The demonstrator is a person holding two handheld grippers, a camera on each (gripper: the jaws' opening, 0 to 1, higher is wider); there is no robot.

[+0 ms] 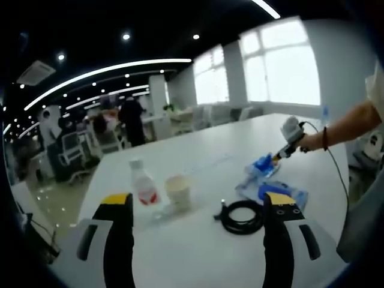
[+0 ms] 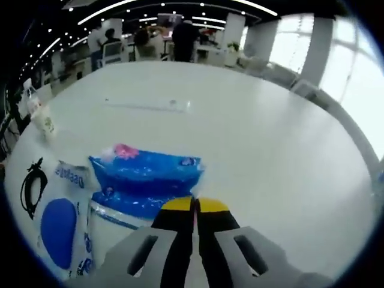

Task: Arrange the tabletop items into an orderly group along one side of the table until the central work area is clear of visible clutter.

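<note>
In the left gripper view my left gripper is open above the white table, nothing between its jaws. Just beyond it stand a small bottle with a red label and a paper cup. A coiled black cable lies to their right. Further right, my right gripper has its tip on a blue pack, whose edge looks raised. In the right gripper view my right gripper is shut at the near edge of the blue pack, which rests on a white and blue pack.
The table stretches wide and bare past the packs, with a thin clear strip lying on it far off. The cable and bottle sit at the left. People and office chairs stand beyond the table's far edge.
</note>
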